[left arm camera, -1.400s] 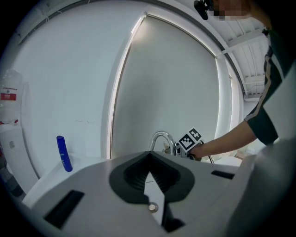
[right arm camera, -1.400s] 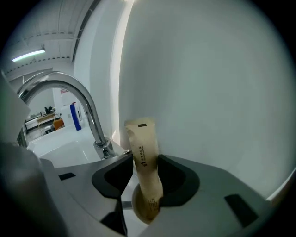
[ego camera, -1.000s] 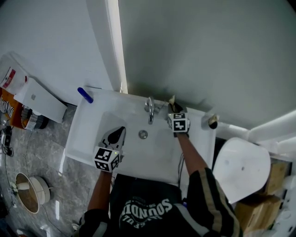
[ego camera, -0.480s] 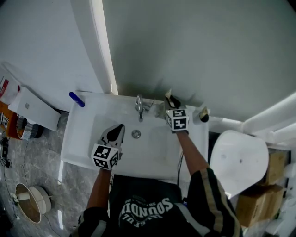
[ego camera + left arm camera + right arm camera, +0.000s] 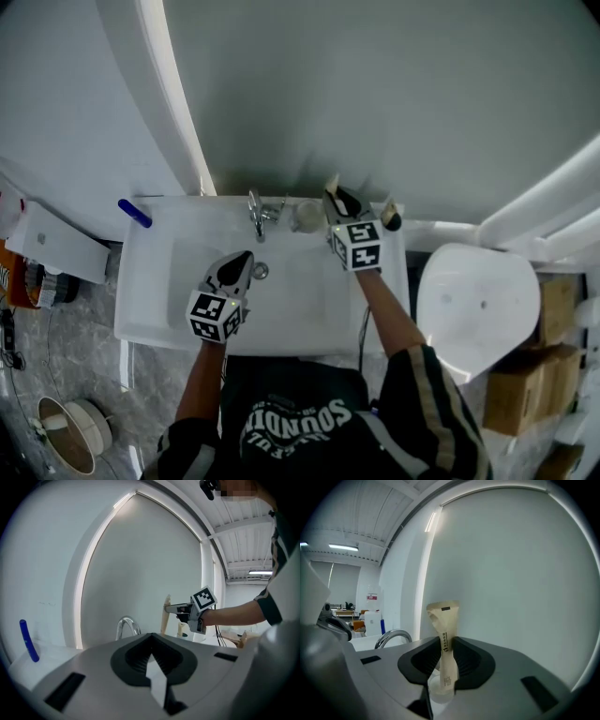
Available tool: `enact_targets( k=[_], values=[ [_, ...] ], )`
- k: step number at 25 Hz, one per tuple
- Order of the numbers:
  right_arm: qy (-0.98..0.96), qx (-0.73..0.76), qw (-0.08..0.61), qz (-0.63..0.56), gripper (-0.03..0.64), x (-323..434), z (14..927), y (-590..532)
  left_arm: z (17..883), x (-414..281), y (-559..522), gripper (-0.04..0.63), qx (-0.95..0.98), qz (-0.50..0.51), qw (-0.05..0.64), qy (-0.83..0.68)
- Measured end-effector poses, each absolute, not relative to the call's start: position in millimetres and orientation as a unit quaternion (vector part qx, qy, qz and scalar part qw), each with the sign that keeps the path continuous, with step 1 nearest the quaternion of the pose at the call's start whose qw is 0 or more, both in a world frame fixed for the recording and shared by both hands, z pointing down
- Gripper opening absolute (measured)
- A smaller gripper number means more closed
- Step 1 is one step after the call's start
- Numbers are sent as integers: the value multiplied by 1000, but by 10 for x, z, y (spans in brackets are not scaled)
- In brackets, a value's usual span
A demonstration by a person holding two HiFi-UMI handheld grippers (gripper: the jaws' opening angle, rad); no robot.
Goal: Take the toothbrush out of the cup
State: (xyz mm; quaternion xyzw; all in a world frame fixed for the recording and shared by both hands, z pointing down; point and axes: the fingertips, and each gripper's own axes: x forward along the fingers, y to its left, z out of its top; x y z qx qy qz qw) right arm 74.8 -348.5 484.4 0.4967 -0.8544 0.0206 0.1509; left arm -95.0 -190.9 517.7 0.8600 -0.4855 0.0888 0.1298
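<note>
Legible marks, head view and both tongs views

Shirt (image 5: 295, 422) print: "SOUND" reads clearly in large letters; the letters after it and the smaller line beneath are not legible. Black-and-white square markers sit on the cubes of the left tongs (image 5: 246, 256) and right tongs (image 5: 336, 199) — patterns only, no characters. Wrapped toothbrush (image 5: 446, 639) in the right tongs: small black label near the top and a line of fine print down the wrapper — both too small to read. Red-and-white sign (image 5: 371, 596) on the far wall: unreadable.
</note>
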Motion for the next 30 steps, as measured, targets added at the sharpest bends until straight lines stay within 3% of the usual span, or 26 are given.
enact_targets(
  k=[19,30],
  values=[
    [-791,582,148,121,78,2012,5524,-2456,5400,12,-1946,2,905,108,142,-386],
    [-745,611,183,196,78,2593,6037,-1469,5532,359,-1961,2,917,121,152,-347]
  ],
)
